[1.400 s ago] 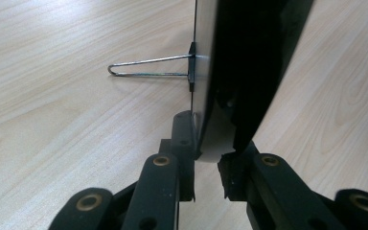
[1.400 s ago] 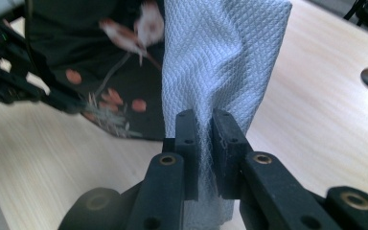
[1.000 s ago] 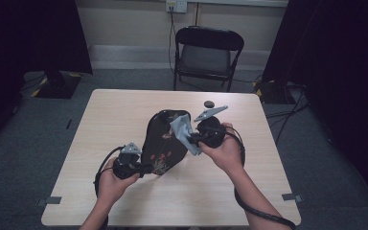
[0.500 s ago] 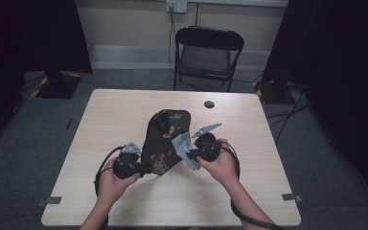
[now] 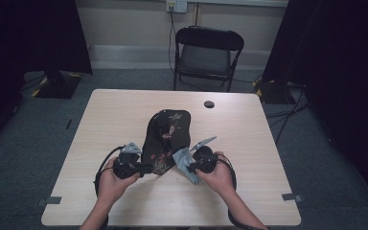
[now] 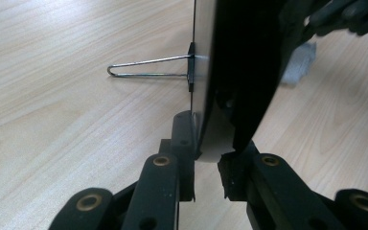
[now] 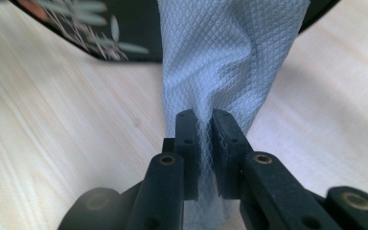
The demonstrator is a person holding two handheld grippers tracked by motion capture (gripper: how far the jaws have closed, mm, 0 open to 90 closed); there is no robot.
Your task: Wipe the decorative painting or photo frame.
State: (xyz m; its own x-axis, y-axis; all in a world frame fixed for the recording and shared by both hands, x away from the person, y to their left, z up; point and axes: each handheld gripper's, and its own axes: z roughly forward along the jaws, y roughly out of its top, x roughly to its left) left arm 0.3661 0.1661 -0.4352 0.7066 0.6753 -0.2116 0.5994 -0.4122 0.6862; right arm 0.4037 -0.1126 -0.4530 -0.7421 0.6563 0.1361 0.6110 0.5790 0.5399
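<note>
A black tray [image 5: 165,136] with a flower pattern stands tilted on edge over the table's middle. My left gripper [image 5: 141,168] is shut on its lower rim; in the left gripper view the jaws [image 6: 211,158] clamp the tray's edge [image 6: 239,72], and a wire loop [image 6: 143,67] sticks out from its back. My right gripper [image 5: 186,165] is shut on a grey-blue cloth [image 5: 183,157] against the tray's lower right face. In the right gripper view the quilted cloth [image 7: 225,57] rises from between the jaws [image 7: 203,129] toward the patterned tray [image 7: 96,28].
The pale wooden table [image 5: 268,158] has a small dark round object [image 5: 209,104] near its far edge. A black folding chair [image 5: 206,50] stands behind the table. Cables lie on the floor at the right.
My right gripper has slid down the tray's face with the cloth, toward the near side of the table. The left gripper and the tray have stayed put.
</note>
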